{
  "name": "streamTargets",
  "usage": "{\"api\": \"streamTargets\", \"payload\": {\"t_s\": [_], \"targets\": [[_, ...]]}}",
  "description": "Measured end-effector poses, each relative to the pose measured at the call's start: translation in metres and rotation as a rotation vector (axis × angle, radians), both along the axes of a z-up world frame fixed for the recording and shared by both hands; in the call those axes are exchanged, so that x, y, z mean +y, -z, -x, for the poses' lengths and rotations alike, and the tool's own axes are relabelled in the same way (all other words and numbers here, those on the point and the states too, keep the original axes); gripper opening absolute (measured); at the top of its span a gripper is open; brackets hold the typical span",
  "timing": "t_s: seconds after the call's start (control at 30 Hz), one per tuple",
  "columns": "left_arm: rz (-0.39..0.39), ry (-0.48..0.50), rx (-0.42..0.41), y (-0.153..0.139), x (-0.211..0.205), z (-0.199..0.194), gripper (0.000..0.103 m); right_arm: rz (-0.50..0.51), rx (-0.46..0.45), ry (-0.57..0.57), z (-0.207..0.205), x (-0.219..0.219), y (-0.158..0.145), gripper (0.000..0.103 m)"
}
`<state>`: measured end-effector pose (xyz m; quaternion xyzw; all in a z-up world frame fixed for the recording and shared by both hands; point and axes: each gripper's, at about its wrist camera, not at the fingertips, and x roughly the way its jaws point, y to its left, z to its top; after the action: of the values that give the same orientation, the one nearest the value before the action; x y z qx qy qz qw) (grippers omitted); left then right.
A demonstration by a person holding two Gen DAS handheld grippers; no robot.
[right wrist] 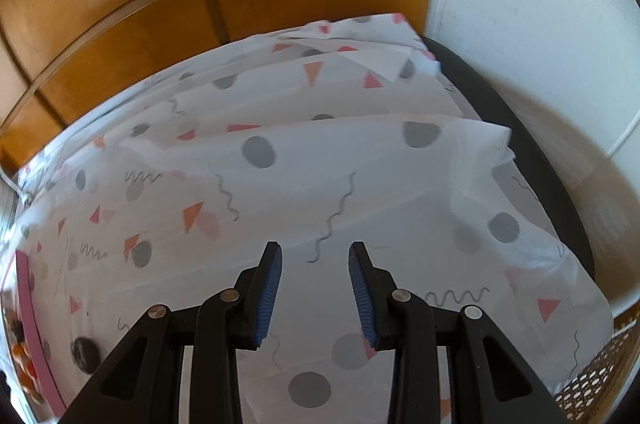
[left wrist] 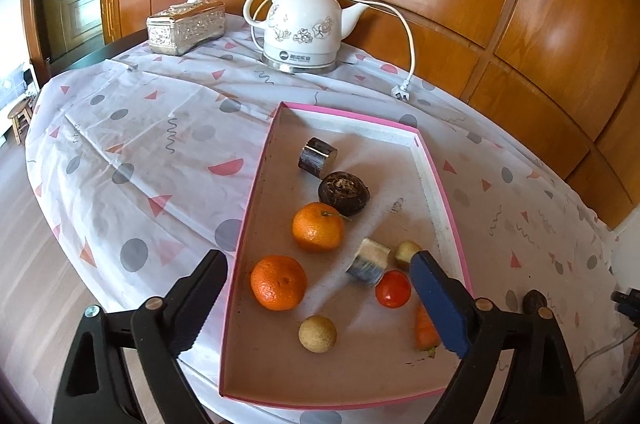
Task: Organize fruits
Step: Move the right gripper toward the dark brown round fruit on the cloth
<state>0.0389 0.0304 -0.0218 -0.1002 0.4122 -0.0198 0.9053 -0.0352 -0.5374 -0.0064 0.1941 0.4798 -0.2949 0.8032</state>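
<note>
A pink-rimmed tray (left wrist: 256, 183) lies on the patterned tablecloth. In it are two oranges (left wrist: 279, 282) (left wrist: 318, 226), a red tomato (left wrist: 393, 288), a small tan round fruit (left wrist: 317, 333), a dark round fruit (left wrist: 344, 192), two sugarcane pieces (left wrist: 317, 157) (left wrist: 368, 261), a small pale piece (left wrist: 407, 250) and a carrot (left wrist: 425, 331). My left gripper (left wrist: 316, 274) is open wide above the tray's near half and holds nothing. My right gripper (right wrist: 315, 256) is open and empty over bare cloth. The tray edge (right wrist: 28, 304) shows at far left, with a dark round fruit (right wrist: 85, 348) on the cloth beside it.
A white ceramic kettle (left wrist: 302, 27) with a cord and loose plug (left wrist: 401, 91) stands at the table's back. A silver tissue box (left wrist: 186, 27) is left of it. Another dark round fruit (left wrist: 534, 300) lies on the cloth right of the tray. Wooden panels stand behind.
</note>
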Motion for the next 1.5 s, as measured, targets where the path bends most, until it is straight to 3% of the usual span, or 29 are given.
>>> {"api": "streamTargets", "payload": {"t_s": [0.37, 0.53, 0.7, 0.87, 1.17, 1.2, 1.27, 1.4, 1.5], "targets": [[0.003, -0.019, -0.001, 0.003, 0.009, 0.002, 0.101, 0.001, 0.056, -0.092, -0.012, 0.015, 0.010, 0.035], [0.004, -0.047, -0.017, 0.000, 0.017, 0.006, 0.101, -0.097, 0.076, -0.216, -0.023, 0.034, 0.021, 0.035], [0.001, -0.083, -0.013, 0.002, 0.024, 0.004, 0.103, -0.131, 0.117, -0.406, -0.037, 0.085, 0.024, 0.035], [0.003, -0.082, -0.006, 0.003, 0.025, 0.004, 0.103, -0.175, 0.102, -0.542, -0.052, 0.141, 0.024, 0.035], [0.035, -0.158, -0.006, 0.003, 0.044, 0.008, 0.103, -0.249, 0.063, -0.601, -0.068, 0.191, 0.038, 0.035], [0.042, -0.171, -0.001, 0.005, 0.047, 0.008, 0.103, -0.260, 0.049, -0.606, -0.069, 0.196, 0.037, 0.036], [0.051, -0.184, 0.008, 0.006, 0.050, 0.008, 0.103, -0.269, 0.034, -0.618, -0.072, 0.205, 0.036, 0.052], [0.054, -0.195, 0.023, 0.010, 0.054, 0.008, 0.103, -0.232, 0.040, -0.674, -0.079, 0.231, 0.039, 0.055], [0.059, -0.192, 0.033, 0.012, 0.054, 0.008, 0.103, -0.124, 0.085, -0.720, -0.083, 0.250, 0.045, 0.055]]}}
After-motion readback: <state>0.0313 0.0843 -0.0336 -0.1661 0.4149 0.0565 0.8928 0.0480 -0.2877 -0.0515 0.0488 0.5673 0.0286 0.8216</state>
